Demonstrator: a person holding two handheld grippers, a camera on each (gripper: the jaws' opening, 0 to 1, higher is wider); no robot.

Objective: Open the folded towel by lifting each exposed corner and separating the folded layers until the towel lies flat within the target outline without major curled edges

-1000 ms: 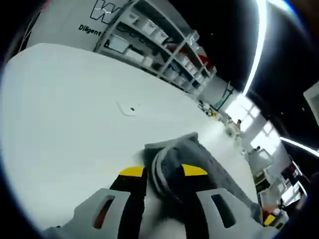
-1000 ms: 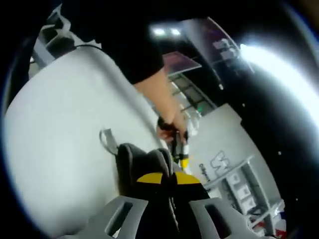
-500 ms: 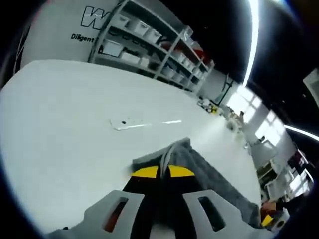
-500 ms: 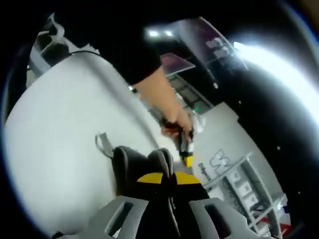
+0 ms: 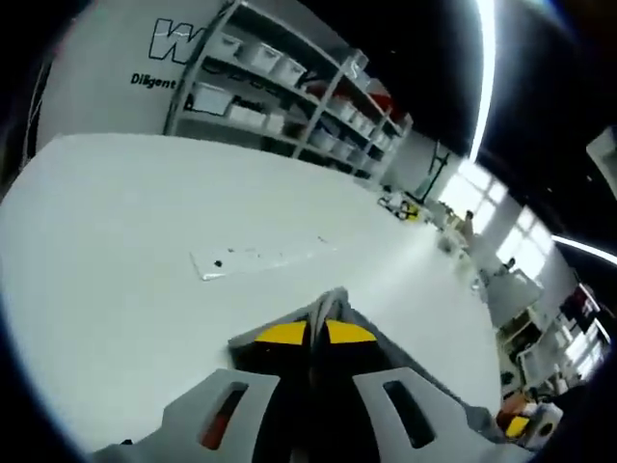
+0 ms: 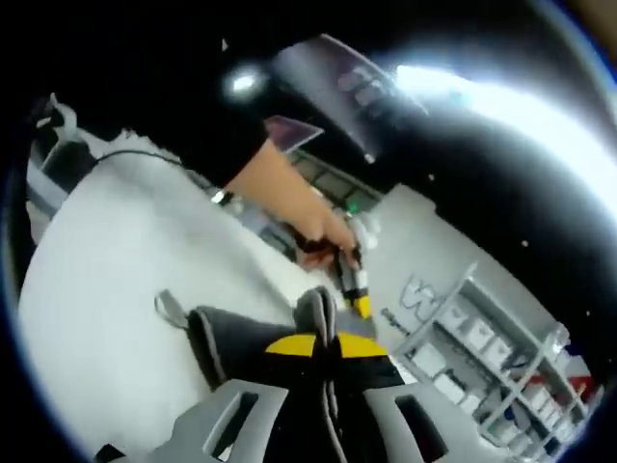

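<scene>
Table (image 5: 125, 222) of white colour spreads under my two tongs. Grey towel (image 6: 246, 338) is lifted over it, stretched between them. My right gripper (image 6: 323, 349) is closed on one towel edge, my left gripper (image 5: 313, 335) is closed on another edge.

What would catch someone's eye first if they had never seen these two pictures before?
Probably the yellow-tipped left tongs, low in the left gripper view, closed on a grey towel above a white table. In the right gripper view the right tongs pinch the same towel, bunched into folds, with a small hanging loop at its corner. Beyond it a person's hand grips the other tool, and storage shelves line the far wall.
</scene>
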